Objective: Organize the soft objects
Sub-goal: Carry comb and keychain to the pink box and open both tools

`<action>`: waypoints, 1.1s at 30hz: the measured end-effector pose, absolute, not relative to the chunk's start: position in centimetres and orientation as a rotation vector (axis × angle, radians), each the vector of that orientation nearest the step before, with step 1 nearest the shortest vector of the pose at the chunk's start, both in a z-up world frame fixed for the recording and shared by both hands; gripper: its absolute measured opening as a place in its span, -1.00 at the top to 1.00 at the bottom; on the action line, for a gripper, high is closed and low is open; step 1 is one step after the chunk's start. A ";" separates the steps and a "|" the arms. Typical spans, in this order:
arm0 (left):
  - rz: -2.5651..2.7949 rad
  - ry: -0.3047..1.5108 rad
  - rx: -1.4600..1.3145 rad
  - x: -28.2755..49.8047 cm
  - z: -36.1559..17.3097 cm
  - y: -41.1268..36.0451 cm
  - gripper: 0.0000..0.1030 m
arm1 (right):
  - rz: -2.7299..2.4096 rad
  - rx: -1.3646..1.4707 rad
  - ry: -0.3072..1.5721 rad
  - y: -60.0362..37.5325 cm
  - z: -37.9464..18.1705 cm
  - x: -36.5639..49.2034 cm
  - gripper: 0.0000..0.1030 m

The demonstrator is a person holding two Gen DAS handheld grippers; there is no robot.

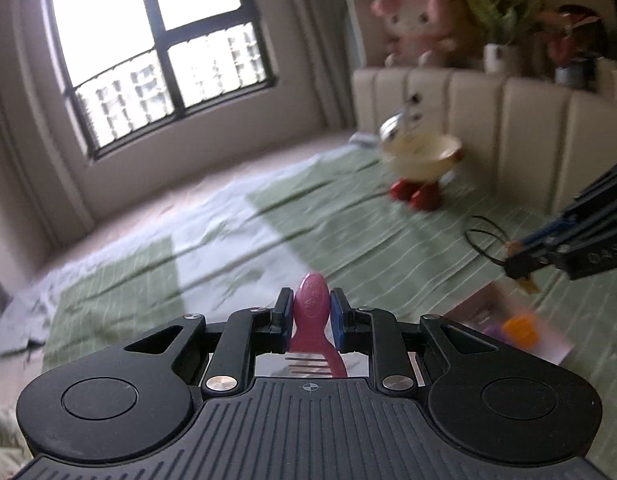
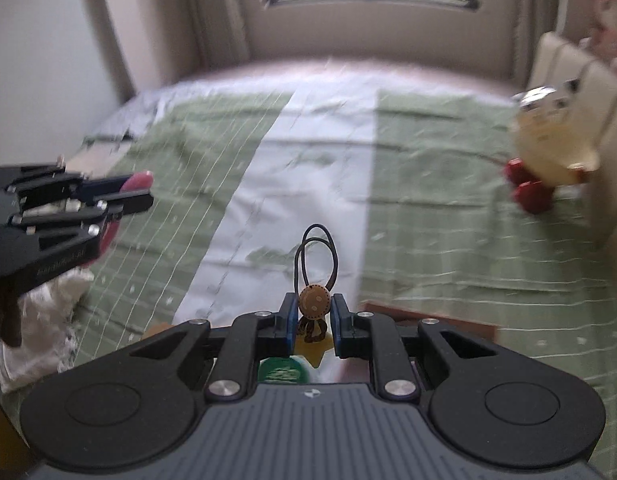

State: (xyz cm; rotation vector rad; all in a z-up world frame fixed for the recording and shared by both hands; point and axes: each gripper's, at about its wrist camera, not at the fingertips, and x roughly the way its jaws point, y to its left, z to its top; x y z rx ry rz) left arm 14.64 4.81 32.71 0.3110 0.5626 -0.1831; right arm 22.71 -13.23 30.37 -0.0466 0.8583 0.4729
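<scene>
A home bedroom: ahead of the grippers lies a bed under a green and white striped cover, with a padded cream headboard to the right. Plush toys and potted plants sit above the headboard, and a curtained window stands beyond the bed

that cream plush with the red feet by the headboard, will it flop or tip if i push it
The cream plush toy looks soft and rounded, so it would probably squash and give under a push rather than slide stiffly. It sits on small red feet on a rumpled green bedspread, so it is likely to topple easily. It seems light for its bulk, though blur hides details.
</scene>
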 end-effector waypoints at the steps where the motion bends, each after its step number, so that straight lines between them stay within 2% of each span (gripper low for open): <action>1: -0.200 0.559 0.316 14.4 33.1 3.3 0.57 | 0.463 -0.031 0.842 -14.6 31.0 22.5 0.68; 5: -0.264 0.559 0.345 13.9 33.2 -1.8 0.56 | 0.429 0.011 0.815 -19.2 31.8 22.0 0.68; 11: -0.343 0.625 0.263 15.6 30.3 -6.2 0.56 | 0.385 0.053 0.852 -23.5 28.8 22.5 0.67; 21: -0.405 0.804 -0.107 20.6 19.6 -5.8 0.56 | 0.362 0.096 1.015 -26.0 18.3 25.6 0.67; 26: -0.384 0.939 -0.192 22.7 14.4 -5.5 0.56 | 0.351 0.128 1.101 -26.4 12.5 26.6 0.65; 27: -0.379 0.952 -0.204 22.8 13.8 -5.2 0.57 | 0.347 0.137 1.109 -26.5 11.8 26.6 0.62; 30: -0.353 0.959 -0.206 22.8 13.2 -4.5 0.56 | 0.356 0.152 1.104 -26.6 10.6 26.1 0.33; 33: -0.358 0.926 -0.179 22.1 13.6 -3.6 0.56 | 0.349 0.153 1.061 -26.7 11.1 25.3 0.24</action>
